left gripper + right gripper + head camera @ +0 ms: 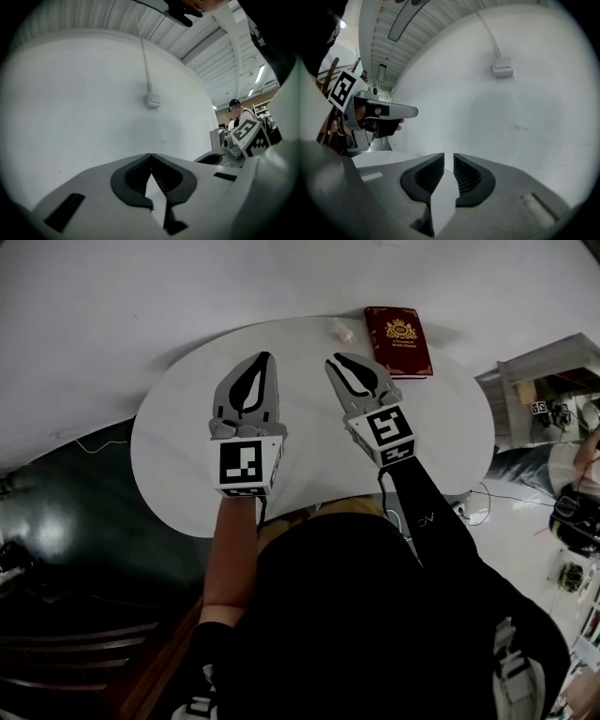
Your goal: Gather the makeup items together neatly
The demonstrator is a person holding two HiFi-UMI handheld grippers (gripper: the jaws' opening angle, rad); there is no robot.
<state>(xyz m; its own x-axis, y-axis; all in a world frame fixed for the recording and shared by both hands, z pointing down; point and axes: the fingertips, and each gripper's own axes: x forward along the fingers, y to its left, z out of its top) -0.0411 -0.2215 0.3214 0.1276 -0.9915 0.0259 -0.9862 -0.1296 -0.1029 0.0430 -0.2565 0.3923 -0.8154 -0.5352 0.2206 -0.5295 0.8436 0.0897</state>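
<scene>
My left gripper (265,356) and right gripper (333,359) hover side by side over a round white table (187,446), both pointing at the far edge. In the left gripper view the left gripper (151,155) has its tips touching, with nothing between them. The right gripper (448,155) shows a narrow gap between its tips and holds nothing. A small pale crumpled object (342,331) lies at the table's far edge, ahead of the right gripper. I cannot tell what it is. No other small items show on the table.
A dark red book with gold print (398,340) lies at the table's far right. A white wall with a small box and cable (152,100) stands close behind the table. Shelving and clutter (553,399) fill the right side, and a person (239,115) stands there in the distance.
</scene>
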